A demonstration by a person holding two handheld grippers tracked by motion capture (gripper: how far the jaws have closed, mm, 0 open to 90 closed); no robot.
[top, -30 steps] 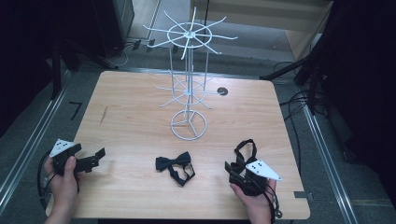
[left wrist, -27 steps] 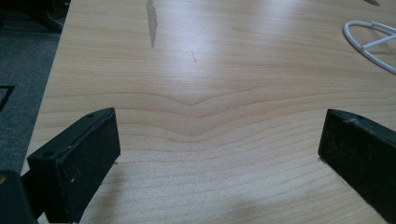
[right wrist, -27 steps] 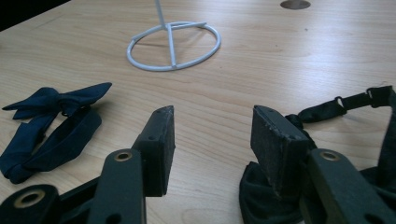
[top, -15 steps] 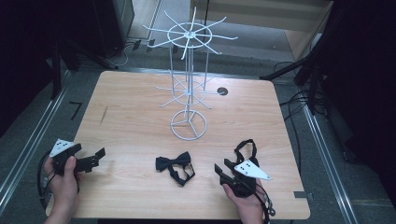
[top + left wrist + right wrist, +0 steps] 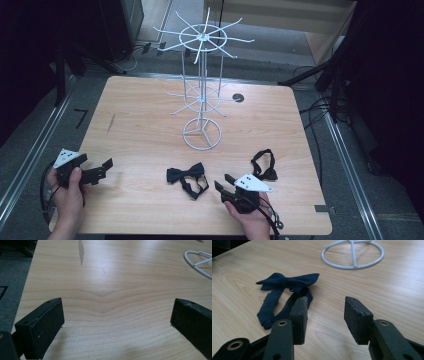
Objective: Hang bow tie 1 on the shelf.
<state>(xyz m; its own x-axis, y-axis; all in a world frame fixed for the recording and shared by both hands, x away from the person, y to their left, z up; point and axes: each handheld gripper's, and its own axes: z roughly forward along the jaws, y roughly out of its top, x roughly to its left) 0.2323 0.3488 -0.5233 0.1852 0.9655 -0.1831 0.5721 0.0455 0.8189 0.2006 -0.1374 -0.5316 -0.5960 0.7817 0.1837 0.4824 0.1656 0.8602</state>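
My light wood-grain table top [image 5: 140,135] carries a darker grey streak near its far left. The wire display rack [image 5: 201,95] is white all over. One fabric bow tie [image 5: 284,293] reads dark navy close up; the other bow tie [image 5: 263,164] looks black. My left gripper [image 5: 95,172] and right gripper [image 5: 224,184] are black, each topped by a pale grey three-cornered plate

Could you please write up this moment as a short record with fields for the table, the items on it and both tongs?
table: wooden top
rack: white wire stand, upright, far middle
bow tie 1: dark, flat, near middle
bow tie 2: dark, near right
left tongs: open, empty, near left edge
right tongs: open, empty, between the two bow ties
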